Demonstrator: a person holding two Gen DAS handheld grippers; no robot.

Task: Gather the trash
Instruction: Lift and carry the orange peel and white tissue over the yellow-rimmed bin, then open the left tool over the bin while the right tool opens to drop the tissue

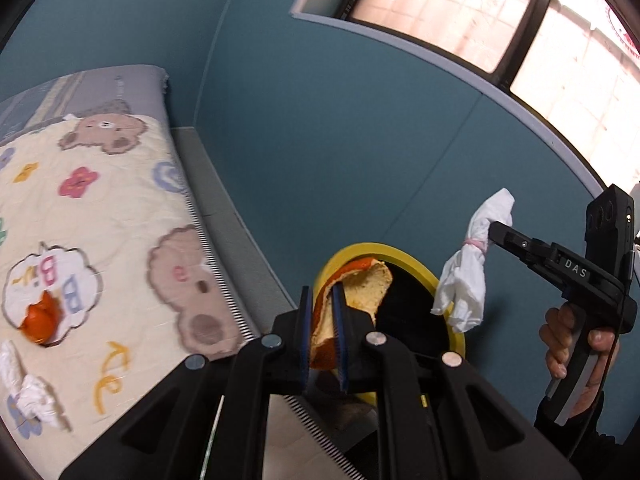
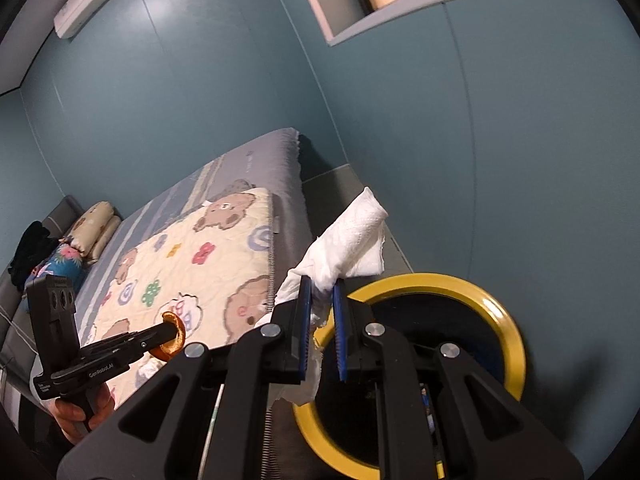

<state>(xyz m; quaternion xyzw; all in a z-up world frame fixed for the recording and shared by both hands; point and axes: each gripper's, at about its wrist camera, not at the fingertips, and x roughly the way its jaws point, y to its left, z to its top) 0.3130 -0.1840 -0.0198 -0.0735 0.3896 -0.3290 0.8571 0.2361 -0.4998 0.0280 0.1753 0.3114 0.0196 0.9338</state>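
Note:
My left gripper (image 1: 323, 292) is shut on a piece of orange peel (image 1: 360, 288), held above the near rim of a yellow-rimmed trash bin (image 1: 400, 252) with a black inside. My right gripper (image 2: 322, 284) is shut on a crumpled white tissue (image 2: 352, 240), just left of the bin (image 2: 500, 312). In the left wrist view the right gripper (image 1: 496, 232) holds that tissue (image 1: 468, 276) over the bin's right rim. In the right wrist view the left gripper (image 2: 174, 328) shows with its peel (image 2: 176, 340). More peel (image 1: 40, 320) and a white tissue (image 1: 28, 392) lie on the bed.
The bed (image 1: 120, 216) with a cream bear-print quilt fills the left, its grey frame (image 1: 232, 216) beside the bin. Teal walls (image 1: 340, 120) stand close behind, with a window (image 1: 460, 8) above. Pillows (image 2: 92, 224) lie at the bed's far end.

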